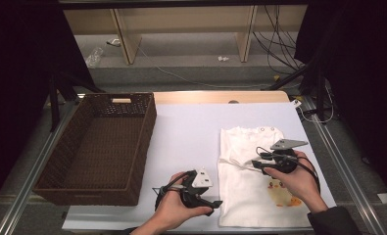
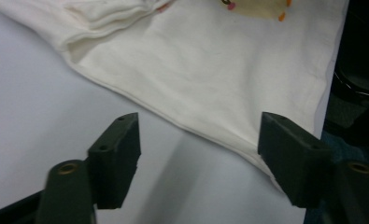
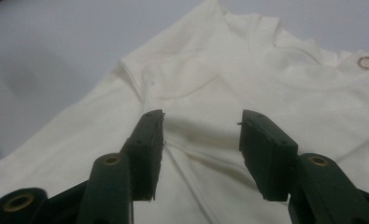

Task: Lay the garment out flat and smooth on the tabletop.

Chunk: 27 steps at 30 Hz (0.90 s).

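In the high view, a small cream cotton garment with a yellow chick print (image 1: 250, 178) lies flat on the white-covered bench (image 1: 191, 132), partly folded, with a sleeve tucked across its middle. The left tongs (image 1: 214, 204) sit just beside its near left corner, and the right tongs (image 1: 255, 164) hover over the folded sleeve; a dark brown woven wicker basket (image 1: 63, 152) stands well off to the left of both. In the left gripper view, the left tongs (image 2: 198, 140) stand wide apart and empty, the garment's hem (image 2: 205, 133) running between and just ahead of them. In the right gripper view, the right tongs (image 3: 201, 135) are also parted and empty, straddling a crease below the neckline, a brass snap (image 3: 366, 62) farther ahead to their right. The step in hand looks like folding the garment, with both tongs lining up for a grasp. The next move likely calls for lowering each pair onto the cloth and closing on an edge without catching the bench cover.
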Each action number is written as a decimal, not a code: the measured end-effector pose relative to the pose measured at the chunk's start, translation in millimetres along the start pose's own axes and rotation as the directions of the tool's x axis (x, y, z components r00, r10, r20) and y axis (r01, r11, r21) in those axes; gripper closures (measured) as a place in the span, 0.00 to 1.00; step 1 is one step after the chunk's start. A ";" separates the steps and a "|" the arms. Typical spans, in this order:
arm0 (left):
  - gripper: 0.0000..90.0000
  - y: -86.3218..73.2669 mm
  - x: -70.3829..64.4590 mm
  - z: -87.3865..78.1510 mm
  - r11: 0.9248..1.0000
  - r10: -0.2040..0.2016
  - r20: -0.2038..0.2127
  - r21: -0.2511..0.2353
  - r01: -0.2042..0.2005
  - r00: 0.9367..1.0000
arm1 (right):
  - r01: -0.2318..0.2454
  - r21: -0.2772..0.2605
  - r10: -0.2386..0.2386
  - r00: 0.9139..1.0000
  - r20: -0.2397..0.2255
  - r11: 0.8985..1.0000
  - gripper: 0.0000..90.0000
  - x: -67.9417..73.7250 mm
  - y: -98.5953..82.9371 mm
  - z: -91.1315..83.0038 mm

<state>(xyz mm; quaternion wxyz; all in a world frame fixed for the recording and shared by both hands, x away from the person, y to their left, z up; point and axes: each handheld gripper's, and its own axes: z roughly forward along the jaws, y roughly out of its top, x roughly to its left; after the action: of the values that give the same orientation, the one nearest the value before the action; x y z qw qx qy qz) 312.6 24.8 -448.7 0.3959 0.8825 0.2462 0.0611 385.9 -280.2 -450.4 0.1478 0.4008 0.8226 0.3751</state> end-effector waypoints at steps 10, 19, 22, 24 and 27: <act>0.03 -8.4 16.2 -16.7 0.998 -0.029 -0.059 -0.063 0.026 0.998 | 0.006 -0.036 -0.006 1.000 0.004 0.999 0.58 4.7 7.8 11.1; 0.00 -12.1 19.9 -20.5 0.998 -0.025 -0.085 -0.067 0.019 0.996 | 0.011 -0.040 -0.010 1.000 0.006 0.999 0.59 4.5 7.6 14.6; 0.00 -12.6 20.5 -20.1 0.998 -0.026 -0.091 -0.067 0.020 0.996 | 0.011 -0.041 -0.011 1.000 0.009 0.999 0.60 5.2 8.4 15.0; 0.00 -12.7 20.5 -19.9 0.997 -0.030 -0.093 -0.070 0.024 0.995 | 0.014 -0.036 -0.014 1.000 0.007 0.999 0.60 5.9 9.7 16.8; 0.00 -12.9 20.9 -20.3 0.997 -0.034 -0.097 -0.074 0.027 0.995 | 0.021 -0.032 -0.021 1.000 0.000 0.999 0.61 9.6 12.5 21.5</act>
<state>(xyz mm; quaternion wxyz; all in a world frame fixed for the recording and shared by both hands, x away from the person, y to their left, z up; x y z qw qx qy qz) 319.8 55.7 -446.2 0.4161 0.8596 0.2764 0.1075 398.4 -257.1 -455.1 0.1583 0.3896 0.8207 0.3867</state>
